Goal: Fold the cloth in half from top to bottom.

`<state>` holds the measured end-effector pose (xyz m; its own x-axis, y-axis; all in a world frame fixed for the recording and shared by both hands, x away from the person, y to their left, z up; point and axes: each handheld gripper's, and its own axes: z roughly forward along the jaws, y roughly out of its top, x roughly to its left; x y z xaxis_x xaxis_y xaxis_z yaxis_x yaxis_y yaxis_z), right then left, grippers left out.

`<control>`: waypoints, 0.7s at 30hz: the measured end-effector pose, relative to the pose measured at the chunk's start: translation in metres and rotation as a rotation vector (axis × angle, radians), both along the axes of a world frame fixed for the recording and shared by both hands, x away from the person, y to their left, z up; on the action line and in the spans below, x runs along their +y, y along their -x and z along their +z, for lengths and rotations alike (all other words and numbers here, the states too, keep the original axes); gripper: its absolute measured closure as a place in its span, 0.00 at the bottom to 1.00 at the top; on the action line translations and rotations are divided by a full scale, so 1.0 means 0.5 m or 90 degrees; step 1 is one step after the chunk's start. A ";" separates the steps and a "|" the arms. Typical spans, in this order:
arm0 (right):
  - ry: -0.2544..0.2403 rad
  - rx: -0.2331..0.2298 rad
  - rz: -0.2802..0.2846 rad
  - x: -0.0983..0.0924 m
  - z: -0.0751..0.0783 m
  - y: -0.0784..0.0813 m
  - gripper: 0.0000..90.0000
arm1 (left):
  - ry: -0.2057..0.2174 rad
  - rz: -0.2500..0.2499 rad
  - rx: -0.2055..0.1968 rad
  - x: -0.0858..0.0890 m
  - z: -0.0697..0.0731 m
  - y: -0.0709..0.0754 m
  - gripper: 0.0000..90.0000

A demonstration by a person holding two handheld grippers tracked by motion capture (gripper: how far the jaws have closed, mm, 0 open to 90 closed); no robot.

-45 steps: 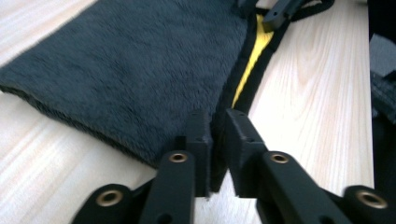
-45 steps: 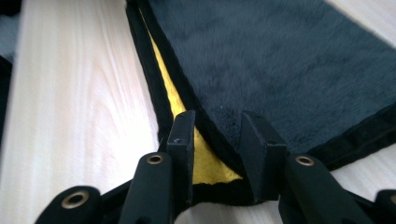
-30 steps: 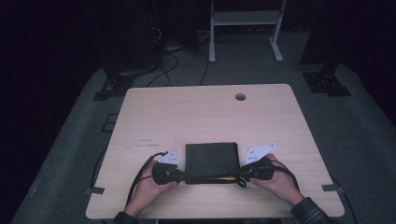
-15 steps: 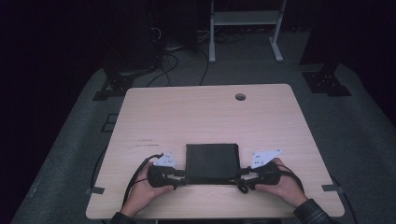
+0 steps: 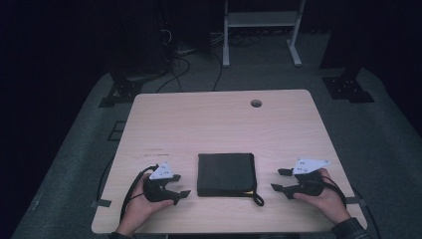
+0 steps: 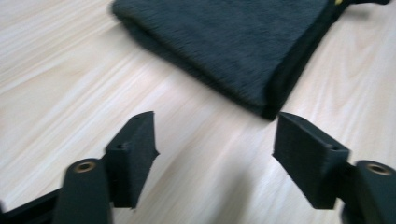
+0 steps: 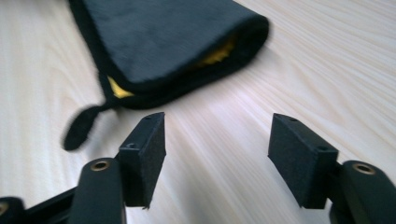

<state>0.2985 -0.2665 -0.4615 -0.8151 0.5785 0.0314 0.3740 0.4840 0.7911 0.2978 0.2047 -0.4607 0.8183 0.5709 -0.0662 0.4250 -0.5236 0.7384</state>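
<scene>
A folded black cloth (image 5: pixel 226 173) with a yellow inner layer and a small black loop at its near right corner lies flat on the light wooden table (image 5: pixel 219 119), near the front edge. My left gripper (image 5: pixel 180 188) rests on the table a little left of the cloth, jaws apart and empty. My right gripper (image 5: pixel 279 180) rests to the cloth's right, also empty. Both pairs of jaws have just been opening. In the left gripper view the cloth (image 6: pixel 243 42) lies beyond the left gripper (image 6: pixel 215 144). In the right gripper view the cloth (image 7: pixel 163 42) and its loop lie ahead of the right gripper (image 7: pixel 217 151).
A round cable hole (image 5: pixel 256 103) sits near the table's far right edge. Behind the table, on the dark floor, stand a white metal frame (image 5: pixel 261 30), cables and black stand feet (image 5: pixel 347 84). Bare wood stretches across the far half.
Both grippers let go of the cloth's near corners and drew apart sideways, the left one leftward and the right one rightward. Their jaws opened. The cloth now lies free.
</scene>
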 end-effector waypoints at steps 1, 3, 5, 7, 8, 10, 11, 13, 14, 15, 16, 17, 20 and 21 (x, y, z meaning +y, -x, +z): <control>0.002 -0.001 -0.006 -0.006 -0.001 0.000 0.37 | -0.006 0.014 0.001 0.009 -0.002 0.001 0.27; 0.012 -0.003 -0.036 -0.024 -0.007 0.001 0.33 | -0.013 0.026 -0.002 0.023 -0.004 0.002 0.24; 0.016 0.001 -0.055 -0.039 -0.012 0.002 0.31 | -0.025 0.045 -0.003 0.039 -0.009 0.005 0.21; 0.025 0.000 -0.078 -0.056 -0.019 0.004 0.28 | -0.035 0.063 -0.004 0.054 -0.015 0.009 0.18; 0.028 0.007 -0.087 -0.063 -0.022 0.006 0.27 | -0.042 0.069 0.000 0.061 -0.018 0.010 0.17; 0.035 0.011 -0.103 -0.076 -0.028 0.009 0.26 | -0.048 0.085 0.008 0.072 -0.023 0.012 0.13; 0.038 0.014 -0.107 -0.081 -0.030 0.010 0.24 | -0.054 0.092 0.012 0.078 -0.027 0.013 0.12; 0.042 0.024 -0.123 -0.092 -0.036 0.013 0.23 | -0.063 0.105 0.005 0.089 -0.031 0.018 0.09; 0.043 0.029 -0.130 -0.097 -0.038 0.016 0.23 | -0.063 0.107 0.006 0.094 -0.030 0.020 0.09; 0.044 0.031 -0.135 -0.100 -0.041 0.018 0.22 | -0.062 0.111 0.007 0.098 -0.030 0.021 0.09; 0.046 0.032 -0.138 -0.103 -0.042 0.020 0.22 | -0.065 0.114 0.003 0.103 -0.032 0.024 0.08; 0.045 0.036 -0.142 -0.106 -0.045 0.023 0.21 | -0.070 0.114 -0.004 0.106 -0.033 0.025 0.08; 0.048 0.032 -0.150 -0.111 -0.048 0.029 0.19 | -0.069 0.120 -0.011 0.116 -0.038 0.028 0.03; 0.049 0.031 -0.152 -0.113 -0.048 0.030 0.19 | -0.064 0.120 -0.014 0.119 -0.040 0.029 0.02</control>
